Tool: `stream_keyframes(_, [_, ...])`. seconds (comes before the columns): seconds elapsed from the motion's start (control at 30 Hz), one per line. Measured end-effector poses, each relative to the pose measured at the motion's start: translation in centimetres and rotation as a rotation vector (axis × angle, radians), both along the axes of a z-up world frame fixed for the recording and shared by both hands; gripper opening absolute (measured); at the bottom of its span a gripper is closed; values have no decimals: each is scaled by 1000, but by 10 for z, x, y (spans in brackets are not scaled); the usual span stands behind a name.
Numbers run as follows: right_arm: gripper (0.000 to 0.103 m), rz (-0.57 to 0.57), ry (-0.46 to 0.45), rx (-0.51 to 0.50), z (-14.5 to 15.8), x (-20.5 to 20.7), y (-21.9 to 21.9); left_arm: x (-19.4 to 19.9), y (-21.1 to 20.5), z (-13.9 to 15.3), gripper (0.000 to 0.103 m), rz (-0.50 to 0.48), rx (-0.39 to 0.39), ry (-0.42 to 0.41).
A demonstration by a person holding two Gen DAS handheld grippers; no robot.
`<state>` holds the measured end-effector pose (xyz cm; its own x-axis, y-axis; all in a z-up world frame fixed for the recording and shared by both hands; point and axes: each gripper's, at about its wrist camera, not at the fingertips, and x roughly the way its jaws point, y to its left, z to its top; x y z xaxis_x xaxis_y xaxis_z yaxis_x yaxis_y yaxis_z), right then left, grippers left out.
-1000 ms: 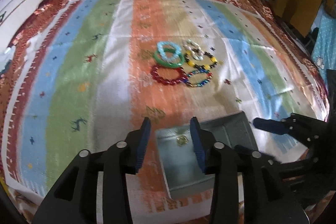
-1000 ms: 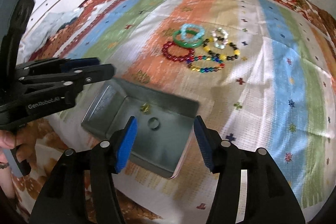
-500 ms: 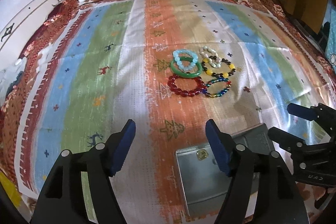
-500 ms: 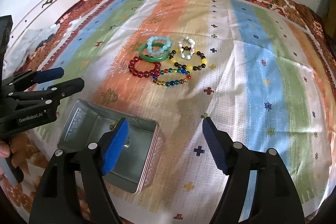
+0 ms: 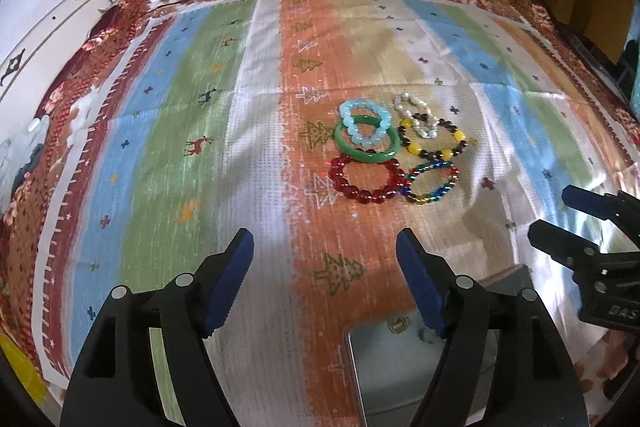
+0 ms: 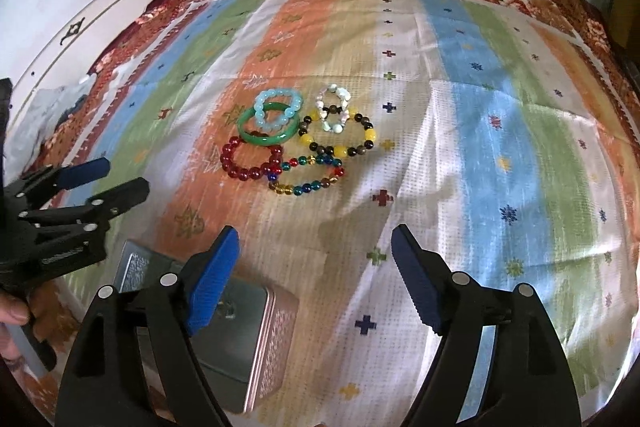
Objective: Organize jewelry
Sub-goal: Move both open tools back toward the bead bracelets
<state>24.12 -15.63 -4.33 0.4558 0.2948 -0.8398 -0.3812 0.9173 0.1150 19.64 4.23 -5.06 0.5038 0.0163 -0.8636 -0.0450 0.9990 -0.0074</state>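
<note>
Both tongs hang released above a striped cloth [image 5: 248, 131] with small embroidered motifs, spread over a floral-bordered cover. The left tongs [image 5: 325, 281] gape wide with nothing between the blue pads, and the right tongs [image 6: 316, 279] are spread just as wide and equally empty. Ahead of both, on the orange stripe, lies a cluster of bracelets: a pale blue beaded bracelet [image 5: 365, 123] overlapping a green bangle [image 5: 352, 151], a red beaded bracelet [image 5: 362, 183] touching a multicoloured one [image 5: 432, 183], and a yellow-and-dark beaded bracelet [image 5: 434, 141] under a small white one [image 5: 412, 111]. An open metal tin [image 6: 240, 343] sits near the cloth's front edge, just below the tongs, well apart from the bracelets, with a small gold piece [image 5: 398, 325] inside it.
</note>
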Motion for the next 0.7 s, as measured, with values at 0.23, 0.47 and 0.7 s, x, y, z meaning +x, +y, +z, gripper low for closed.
stream_keyframes(0.23, [78,-6,10,-4,-2,19,-1,24,0,-3,73,2,4,8])
stream_keyframes(0.47, [78,-13,17,-25,-13,36,4,47,2,-15,74,-1,39,34])
stream_keyframes(0.7, [78,-30,37,-25,-23,52,8,69,9,-28,74,10,-21,77])
